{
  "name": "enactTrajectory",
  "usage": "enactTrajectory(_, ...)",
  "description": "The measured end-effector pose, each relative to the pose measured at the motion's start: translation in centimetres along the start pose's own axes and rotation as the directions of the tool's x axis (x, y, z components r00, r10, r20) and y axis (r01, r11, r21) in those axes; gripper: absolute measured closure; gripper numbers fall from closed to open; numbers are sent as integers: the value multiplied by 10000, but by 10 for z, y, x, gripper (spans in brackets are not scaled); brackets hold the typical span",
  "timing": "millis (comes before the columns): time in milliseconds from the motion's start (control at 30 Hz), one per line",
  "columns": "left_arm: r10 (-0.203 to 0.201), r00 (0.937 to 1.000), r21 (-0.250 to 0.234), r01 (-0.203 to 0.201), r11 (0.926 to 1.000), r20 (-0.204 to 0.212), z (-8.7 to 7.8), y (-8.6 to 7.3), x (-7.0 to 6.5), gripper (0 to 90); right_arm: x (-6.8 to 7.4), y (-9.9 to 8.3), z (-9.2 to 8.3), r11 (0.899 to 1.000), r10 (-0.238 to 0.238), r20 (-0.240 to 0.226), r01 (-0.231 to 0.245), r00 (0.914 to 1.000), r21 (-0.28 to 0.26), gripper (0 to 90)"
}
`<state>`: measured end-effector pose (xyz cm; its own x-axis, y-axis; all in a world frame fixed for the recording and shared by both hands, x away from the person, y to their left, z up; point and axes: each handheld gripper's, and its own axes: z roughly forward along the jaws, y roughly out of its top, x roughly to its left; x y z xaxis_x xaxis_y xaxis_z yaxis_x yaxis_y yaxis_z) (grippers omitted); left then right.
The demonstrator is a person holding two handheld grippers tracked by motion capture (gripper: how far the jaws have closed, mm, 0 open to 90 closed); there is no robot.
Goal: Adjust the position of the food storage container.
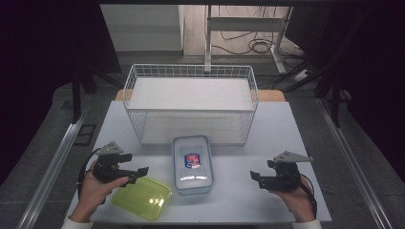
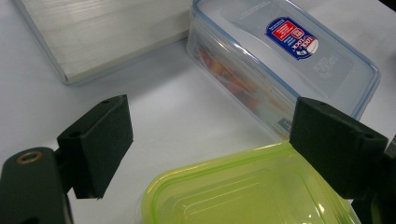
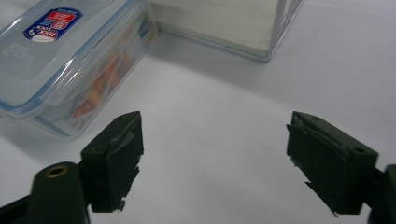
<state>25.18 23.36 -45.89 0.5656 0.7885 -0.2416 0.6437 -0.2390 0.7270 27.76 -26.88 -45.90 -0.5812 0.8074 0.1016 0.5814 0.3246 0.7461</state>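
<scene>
My left gripper (image 1: pixel 136 172) hangs wide open above the green lid (image 1: pixel 142 197), ready to grasp; my right gripper (image 1: pixel 258 178) waits open, empty.

Light falls from overhead: the table (image 1: pixel 267 143) is bright, its surroundings dark. Glare streaks the green lid (image 1: pixel 142 197) under the left gripper (image 1: pixel 136 172) and the box (image 1: pixel 192 164) beside it. Both gripper views blur softly at their jaws.

Left gripper (image 1: pixel 135 174) open; right gripper (image 1: pixel 256 179) open, low.
</scene>
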Motion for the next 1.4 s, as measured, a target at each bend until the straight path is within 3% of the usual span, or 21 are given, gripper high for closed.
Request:
enactTrajectory(500, -54, 10000, -89, 54, 9999, 59, -8, -2, 1, 126, 20, 8, 1, 9996, -95, -551, 110, 9984, 261, 298)
enactTrajectory(700, -57, 10000, -26, 57, 10000, 57, -6, -3, 3, 125, 36, 22, 4, 9984, -505, -1086, 529, 9928, 197, 384)
enactTrajectory(733, -122, 9999, -30, 123, 9999, 32, -6, -3, 4, 125, 51, 31, 10, 9953, -880, -1588, 932, 9834, 254, 410)
enactTrajectory(767, -122, 9999, -30, 123, 9999, 32, -6, -3, 4, 125, 51, 31, 10, 9953, -880, -1588, 932, 9834, 254, 410)
enactTrajectory(800, -129, 9999, -38, 129, 9999, 41, -7, -3, 4, 125, 66, 39, 17, 9904, -1272, -1903, 1352, 9735, 295, 444)
enactTrajectory(867, -126, 9999, -42, 126, 9999, 28, -8, -3, 3, 124, 79, 45, 22, 9877, -1458, -2192, 1546, 9647, 233, 493)
enactTrajectory(1100, -70, 10000, -50, 70, 10000, 60, -9, -2, 0, 122, 105, 56, 39, 9806, -1784, -2602, 1934, 9489, 330, 674)
enactTrajectory(1133, -52, 10000, -16, 52, 10000, 45, -8, -3, 1, 122, 114, 61, 45, 9772, -1938, -2776, 2102, 9410, 304, 722)
enactTrajectory(1200, -74, 10000, 15, 74, 10000, 39, -8, -3, 1, 122, 116, 62, 46, 9762, -1983, -2817, 2150, 9388, 294, 732)
enactTrajectory(1233, -117, 9999, 43, 116, 9999, 36, -8, -4, 2, 121, 127, 69, 54, 9712, -2149, -3062, 2359, 9274, 327, 756)
enactTrajectory(1300, -152, 9999, 16, 152, 9999, 26, -9, -4, 3, 120, 136, 74, 60, 9646, -2373, -3249, 2617, 9155, 329, 773)
enactTrajectory(1400, -170, 9999, -43, 170, 9998, 18, -12, -4, 5, 120, 150, 84, 72, 9610, -2468, -3485, 2746, 9042, 319, 834)
